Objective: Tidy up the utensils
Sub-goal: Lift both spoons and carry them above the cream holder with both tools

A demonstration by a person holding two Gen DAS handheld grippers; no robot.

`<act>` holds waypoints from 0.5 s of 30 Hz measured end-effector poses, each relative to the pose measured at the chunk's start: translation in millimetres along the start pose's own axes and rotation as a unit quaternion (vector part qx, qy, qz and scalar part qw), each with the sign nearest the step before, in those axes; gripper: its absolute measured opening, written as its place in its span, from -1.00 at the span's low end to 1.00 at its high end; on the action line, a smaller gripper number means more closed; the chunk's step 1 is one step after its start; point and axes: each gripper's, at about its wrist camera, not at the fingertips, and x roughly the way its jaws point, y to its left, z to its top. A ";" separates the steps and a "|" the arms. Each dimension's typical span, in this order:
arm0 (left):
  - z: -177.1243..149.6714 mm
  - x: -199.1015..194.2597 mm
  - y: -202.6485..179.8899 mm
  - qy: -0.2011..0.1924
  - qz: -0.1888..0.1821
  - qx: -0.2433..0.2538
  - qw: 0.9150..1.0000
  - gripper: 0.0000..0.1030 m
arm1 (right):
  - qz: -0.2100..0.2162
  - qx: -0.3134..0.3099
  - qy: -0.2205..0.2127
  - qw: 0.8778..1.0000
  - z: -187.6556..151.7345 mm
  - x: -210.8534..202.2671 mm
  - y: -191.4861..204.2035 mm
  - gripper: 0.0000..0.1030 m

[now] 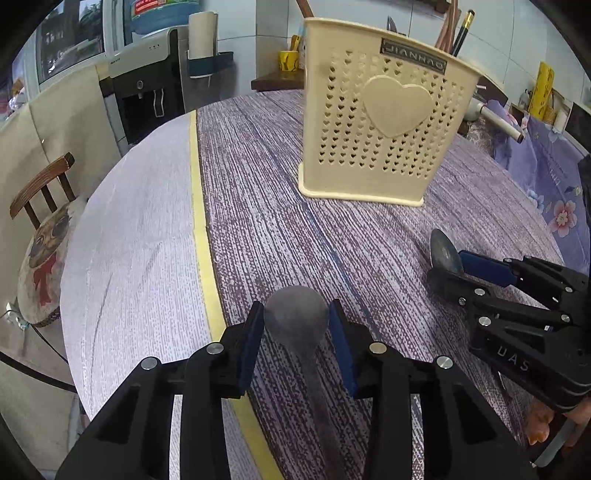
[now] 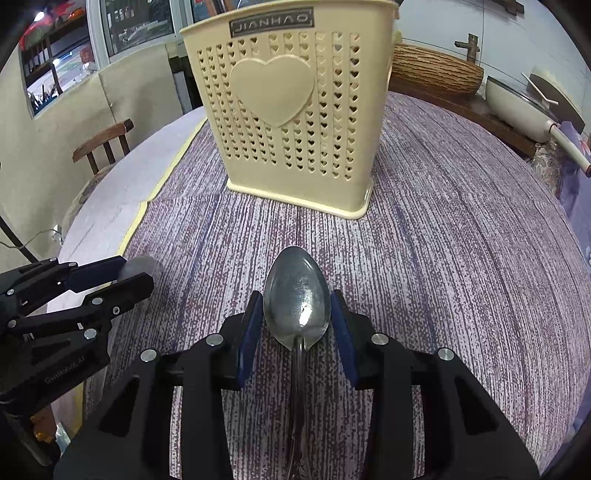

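Observation:
A cream perforated utensil holder (image 1: pixel 384 110) (image 2: pixel 291 110) with a raised heart stands upright on the table, with chopsticks (image 1: pixel 460 33) sticking out of its top. In the left wrist view my left gripper (image 1: pixel 296 314) is shut on the bowl of a dull grey spoon (image 1: pixel 295 325), both blue pads against its edges. The right wrist view shows my right gripper (image 2: pixel 297 306) shut the same way on a shiny metal spoon (image 2: pixel 295 291). Each gripper also shows in the other's view: the right gripper (image 1: pixel 447 266) at the right, the left gripper (image 2: pixel 137 272) at the left. Both are in front of the holder.
The table wears a purple woven cloth with a yellow stripe (image 1: pixel 201 221) and a pale band to its left. A wooden chair (image 1: pixel 40 192) (image 2: pixel 103 144) stands beyond the left edge. A pan with a white handle (image 2: pixel 517 107) and a woven basket (image 2: pixel 436 70) sit at the back right.

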 end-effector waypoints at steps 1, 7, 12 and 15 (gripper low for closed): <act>0.9 -1.6 0.5 -0.004 -0.002 -0.002 1.000 -0.29 | 0.002 0.004 -0.006 1.000 1.3 -3.2 -1.1 -0.25; 7.9 -17.9 2.4 -0.036 -0.014 -0.017 0.999 -0.29 | 0.022 0.031 -0.044 0.998 9.9 -25.9 -9.1 -0.25; 15.2 -39.8 3.9 -0.074 -0.029 -0.025 0.997 -0.29 | 0.036 0.046 -0.078 0.995 15.9 -50.6 -14.1 -0.26; 20.4 -49.0 5.4 -0.093 -0.036 -0.028 0.995 -0.29 | 0.041 0.053 -0.098 0.993 19.2 -64.2 -17.3 -0.26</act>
